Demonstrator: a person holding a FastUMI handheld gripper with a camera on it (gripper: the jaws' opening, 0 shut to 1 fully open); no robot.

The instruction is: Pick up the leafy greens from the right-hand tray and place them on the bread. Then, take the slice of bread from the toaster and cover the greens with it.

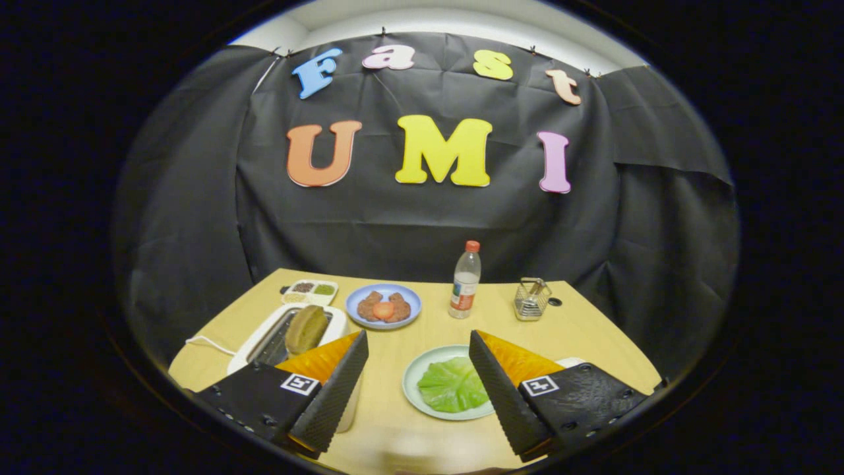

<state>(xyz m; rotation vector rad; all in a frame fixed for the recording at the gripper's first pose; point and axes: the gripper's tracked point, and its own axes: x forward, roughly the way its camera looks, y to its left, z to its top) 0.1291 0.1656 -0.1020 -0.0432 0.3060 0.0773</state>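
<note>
1. Gripper view shows the tool (417, 369) with its two fingers spread wide and holding nothing, above the yellow bench (580, 330).
2. Between the fingers, close to the right one, the leafy greens (452, 384) lie on a pale green plate (412, 376).
3. Behind the left finger stands a white toaster (264, 333) with a slice of bread (305, 328) upright in its slot.
4. Farther away are a blue plate (384, 307) with food, a small divided tray (310, 290), a bottle (465, 280) and a metal wire holder (531, 299).
</note>
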